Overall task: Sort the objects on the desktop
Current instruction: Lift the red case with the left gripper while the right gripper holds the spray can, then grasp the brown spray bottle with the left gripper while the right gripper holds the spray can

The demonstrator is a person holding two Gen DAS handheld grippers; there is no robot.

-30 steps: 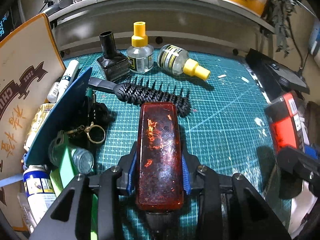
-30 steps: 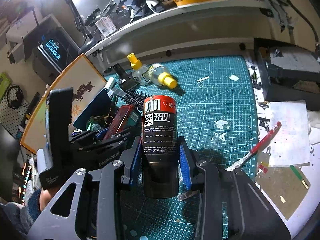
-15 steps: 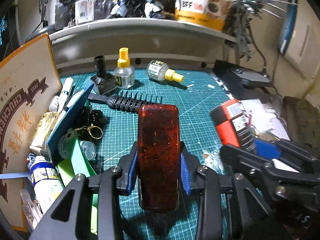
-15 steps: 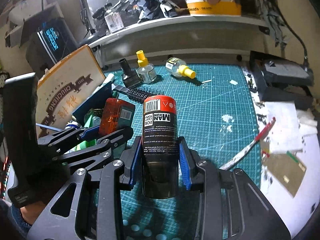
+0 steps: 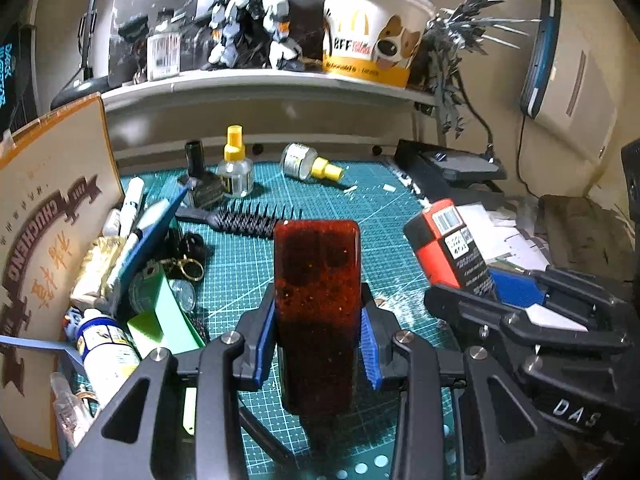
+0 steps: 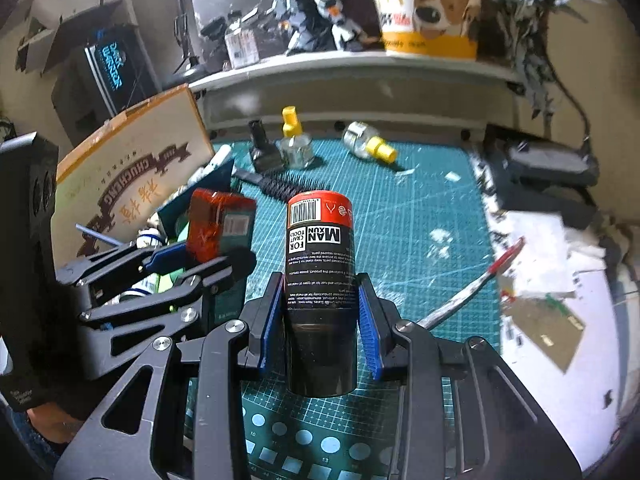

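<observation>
My left gripper (image 5: 318, 346) is shut on a translucent red box (image 5: 317, 304) and holds it above the green cutting mat (image 5: 384, 220). My right gripper (image 6: 320, 320) is shut on a black can with a red end (image 6: 320, 264), also held above the mat. In the left wrist view the can (image 5: 448, 248) and right gripper (image 5: 520, 320) show at the right. In the right wrist view the red box (image 6: 218, 226) and left gripper (image 6: 188, 276) show at the left.
On the mat lie a black hairbrush (image 5: 244, 220), a black bottle (image 5: 200, 184), an upright yellow-capped bottle (image 5: 236, 172) and a toppled one (image 5: 308, 162). A cluttered pile with markers, keys and a tube (image 5: 104, 344) lines the left. A shelf (image 5: 260, 84) runs behind. Papers and a red-handled tool (image 6: 480, 284) lie right.
Both grippers have risen and pulled back from the mat with their objects. The shelf with the figure and paper cup has come into view, and the right gripper shows more fully beside the left.
</observation>
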